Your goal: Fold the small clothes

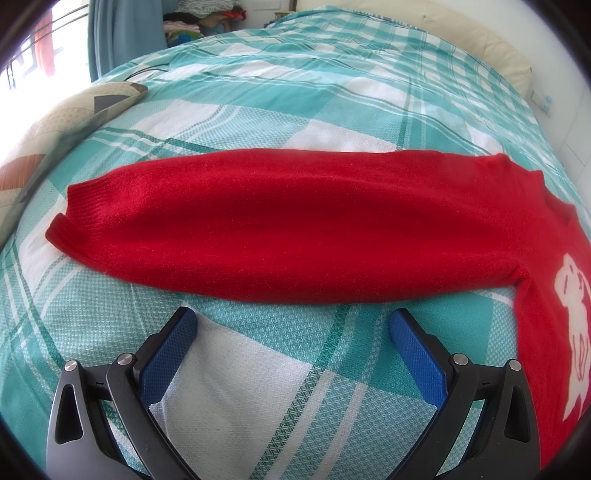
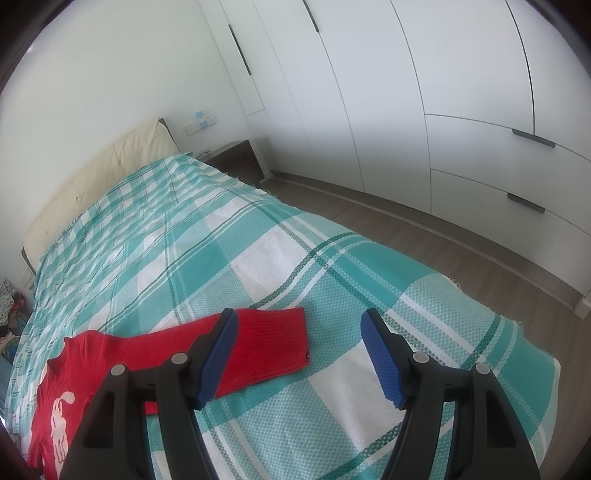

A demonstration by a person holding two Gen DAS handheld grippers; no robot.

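Observation:
A small red knitted sweater (image 1: 295, 229) lies flat on the teal and white checked bedspread (image 1: 258, 369), one sleeve stretched out to the left with its ribbed cuff (image 1: 79, 210) at the end. A white animal figure (image 1: 576, 332) marks its chest. My left gripper (image 1: 293, 317) is open just short of the sleeve's near edge, nothing between its blue pads. In the right wrist view the same sweater (image 2: 92, 365) shows its other sleeve, cuff (image 2: 284, 339) lying flat. My right gripper (image 2: 299, 321) hovers open above that cuff, apart from it.
A patterned pillow (image 1: 55, 129) lies at the bed's left edge, a cream headboard (image 2: 99, 177) at the far end. A clothes pile (image 1: 199, 22) sits beyond the bed. White wardrobe doors (image 2: 443, 92), a dark nightstand (image 2: 236, 158) and wood floor (image 2: 406, 229) flank the right side.

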